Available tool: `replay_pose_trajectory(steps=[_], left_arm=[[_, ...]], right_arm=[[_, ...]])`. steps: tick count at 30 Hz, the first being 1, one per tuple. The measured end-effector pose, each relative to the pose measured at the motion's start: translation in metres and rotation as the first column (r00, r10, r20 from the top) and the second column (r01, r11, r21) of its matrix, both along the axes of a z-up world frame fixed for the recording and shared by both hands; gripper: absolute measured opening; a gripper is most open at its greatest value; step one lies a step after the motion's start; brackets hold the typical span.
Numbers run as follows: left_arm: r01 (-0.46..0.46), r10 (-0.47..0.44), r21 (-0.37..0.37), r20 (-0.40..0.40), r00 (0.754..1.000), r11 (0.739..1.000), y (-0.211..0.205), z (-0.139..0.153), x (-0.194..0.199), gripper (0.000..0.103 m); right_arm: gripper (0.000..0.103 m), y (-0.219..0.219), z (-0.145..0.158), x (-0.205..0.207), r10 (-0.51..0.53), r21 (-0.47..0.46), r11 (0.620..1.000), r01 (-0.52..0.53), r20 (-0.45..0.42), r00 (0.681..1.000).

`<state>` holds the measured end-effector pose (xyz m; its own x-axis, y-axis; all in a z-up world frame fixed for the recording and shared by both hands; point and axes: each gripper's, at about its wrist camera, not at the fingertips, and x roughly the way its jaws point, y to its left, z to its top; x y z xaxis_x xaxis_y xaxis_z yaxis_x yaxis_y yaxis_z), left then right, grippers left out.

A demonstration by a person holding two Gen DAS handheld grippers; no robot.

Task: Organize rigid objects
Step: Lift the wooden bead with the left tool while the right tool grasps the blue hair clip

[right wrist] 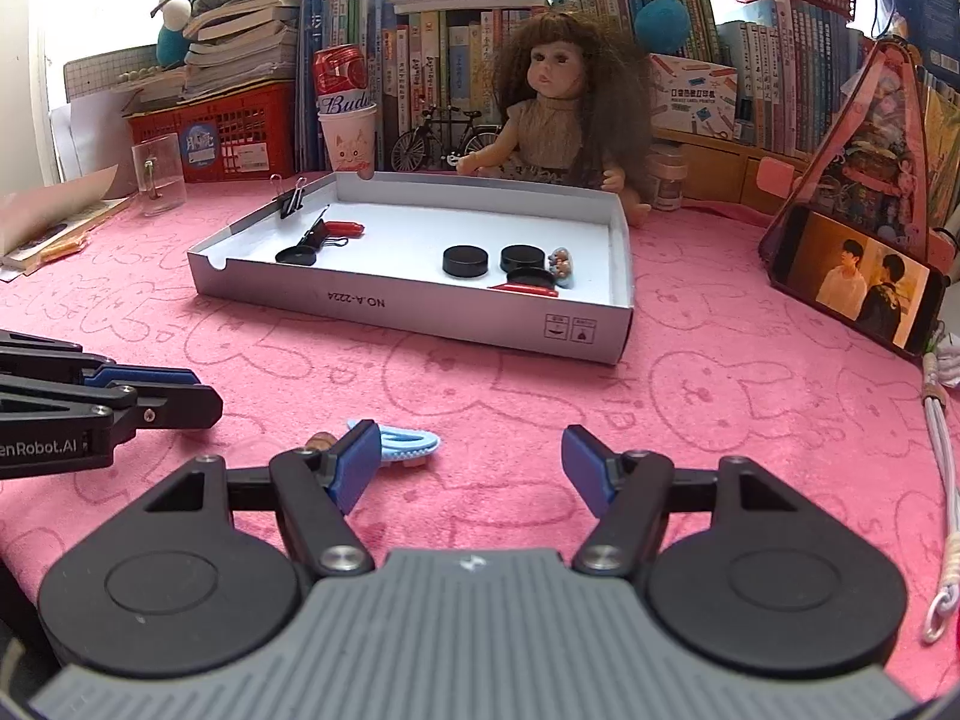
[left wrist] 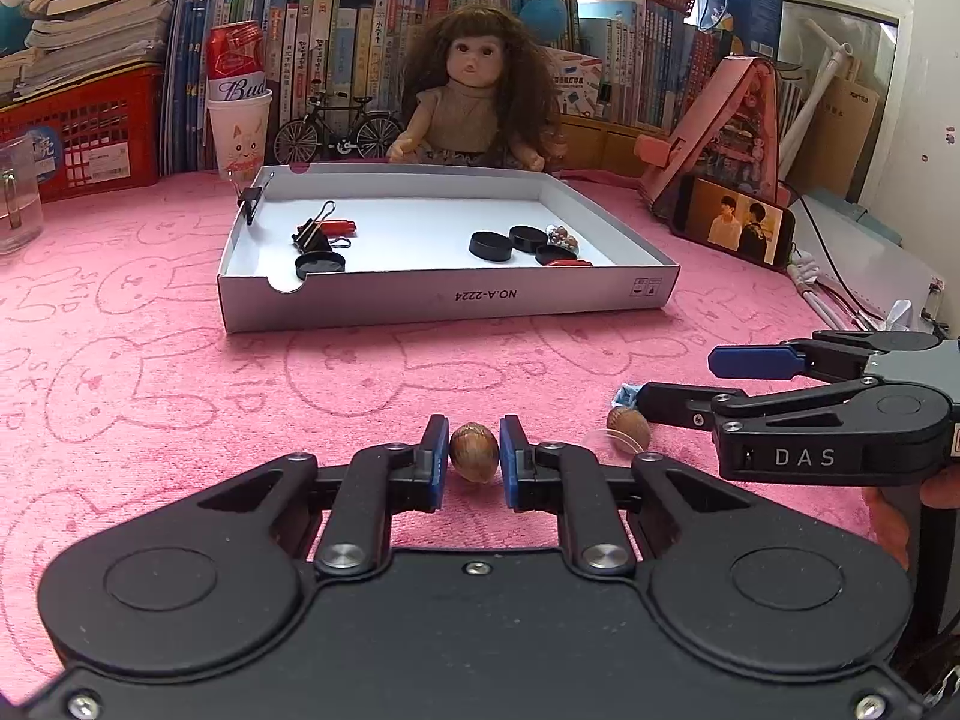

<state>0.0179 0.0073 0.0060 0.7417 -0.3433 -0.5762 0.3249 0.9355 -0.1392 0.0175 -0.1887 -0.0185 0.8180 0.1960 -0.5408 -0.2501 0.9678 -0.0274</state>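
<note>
A brown nut sits between the fingertips of my left gripper, whose jaws are closed on it just above the pink cloth. A second brown nut lies to its right, near my right gripper. In the right wrist view my right gripper is open and empty; a light blue hair clip lies by its left finger, and the second nut peeks out behind that finger. The white box tray ahead holds black caps, binder clips and red pieces.
A doll, a toy bicycle, a cup with a red can and books stand behind the tray. A phone leans at the right, a white cord lies along the right edge, and a clear cup stands left.
</note>
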Motion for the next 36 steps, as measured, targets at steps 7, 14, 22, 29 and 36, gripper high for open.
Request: replay_pose_trajectory(steps=[7,14,22,29,36], left_arm=[[-0.012,0.012,0.002,0.006,1.0,1.0,0.002,-0.001,0.0,0.017],[-0.024,0.024,-0.009,0.011,1.0,1.0,0.004,0.0,0.002,0.017],[-0.039,0.04,-0.019,0.016,0.999,0.999,0.007,0.002,0.005,0.017],[-0.036,0.037,-0.028,0.02,0.999,0.999,0.004,0.003,0.006,0.017],[-0.043,0.043,-0.036,0.027,0.999,0.998,0.004,0.006,0.007,0.017]], right_arm=[[0.078,0.009,-0.005,0.002,-0.053,0.047,0.997,0.054,-0.013,0.999],[0.078,0.012,-0.007,-0.004,-0.212,0.133,0.968,0.213,-0.022,0.977],[0.063,0.023,-0.007,-0.011,-0.283,0.187,0.94,0.286,-0.041,0.958],[0.043,0.029,-0.008,-0.009,-0.289,0.199,0.935,0.292,-0.048,0.956],[0.038,0.029,-0.009,-0.006,-0.274,0.204,0.939,0.276,-0.038,0.961]])
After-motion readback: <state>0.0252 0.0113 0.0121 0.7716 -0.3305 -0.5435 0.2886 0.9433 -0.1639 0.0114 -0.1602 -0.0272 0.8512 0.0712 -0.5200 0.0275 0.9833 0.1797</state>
